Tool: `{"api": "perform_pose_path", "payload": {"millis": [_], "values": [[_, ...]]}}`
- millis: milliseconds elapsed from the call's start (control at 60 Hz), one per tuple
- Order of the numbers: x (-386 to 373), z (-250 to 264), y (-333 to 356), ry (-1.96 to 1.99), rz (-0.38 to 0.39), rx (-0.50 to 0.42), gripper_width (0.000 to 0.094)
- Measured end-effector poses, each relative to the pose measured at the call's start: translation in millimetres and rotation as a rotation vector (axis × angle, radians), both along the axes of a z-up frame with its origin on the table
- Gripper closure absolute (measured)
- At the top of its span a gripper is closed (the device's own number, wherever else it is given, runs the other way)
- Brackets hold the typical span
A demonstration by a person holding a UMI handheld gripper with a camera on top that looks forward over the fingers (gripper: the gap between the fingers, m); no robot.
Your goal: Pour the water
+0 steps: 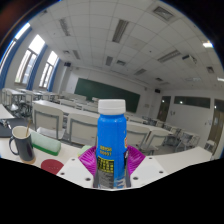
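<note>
A blue bottle (111, 140) with a white cap stands upright between my two fingers, its label facing the camera. My gripper (111, 160) is shut on the bottle, with both pink pads (91, 158) pressed against its sides. A dark mug (20, 143) with a white inside and a handle stands on the white table (185, 160), to the left of the bottle and beyond my left finger. The bottle's base is hidden below the fingers.
A green and red flat thing (48, 152) lies on the table next to the mug. Beyond the table are rows of classroom desks (60, 115), a green chalkboard (108, 93) and windows (30, 62) at the left.
</note>
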State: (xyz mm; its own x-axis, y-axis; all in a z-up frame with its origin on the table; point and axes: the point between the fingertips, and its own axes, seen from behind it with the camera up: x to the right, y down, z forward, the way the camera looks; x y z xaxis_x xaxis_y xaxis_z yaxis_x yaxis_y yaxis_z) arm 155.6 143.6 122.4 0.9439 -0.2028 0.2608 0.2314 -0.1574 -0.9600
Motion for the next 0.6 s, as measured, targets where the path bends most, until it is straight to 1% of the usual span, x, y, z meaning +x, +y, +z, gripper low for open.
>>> {"api": "perform_pose_path", "payload": {"millis": [67, 100, 117, 183, 267, 333, 400, 417, 433, 450, 467, 517, 600], "values": [[-30.0, 21.5, 0.0, -0.216, 0.045, -0.037, 0.0590], [-40.8, 30.5, -1.4, -0.348, 0.048, -0.069, 0.0591], [-43.5, 29.3, 7.4, -0.414, 0.050, -0.075, 0.0591], [-68.0, 53.2, 10.9, -0.703, 0.050, -0.093, 0.0592], [-109.3, 72.3, 9.9, -1.033, 0.087, -0.114, 0.0592], [-135.5, 75.3, 18.4, -1.297, 0.101, -0.115, 0.0593], [-156.9, 85.8, 12.4, -1.561, 0.106, -0.120, 0.0593], [-160.7, 85.5, 13.1, -1.626, 0.106, -0.125, 0.0595], [-155.8, 95.6, 10.3, -1.691, 0.113, -0.135, 0.0593], [-158.5, 92.0, 11.2, -1.750, 0.107, -0.137, 0.0594], [-160.0, 87.8, 20.5, -1.794, 0.115, -0.140, 0.0593], [-167.0, 84.8, 20.7, -1.927, 0.118, -0.145, 0.0595], [-178.6, 87.7, 5.4, -2.067, 0.125, -0.145, 0.0595]]}}
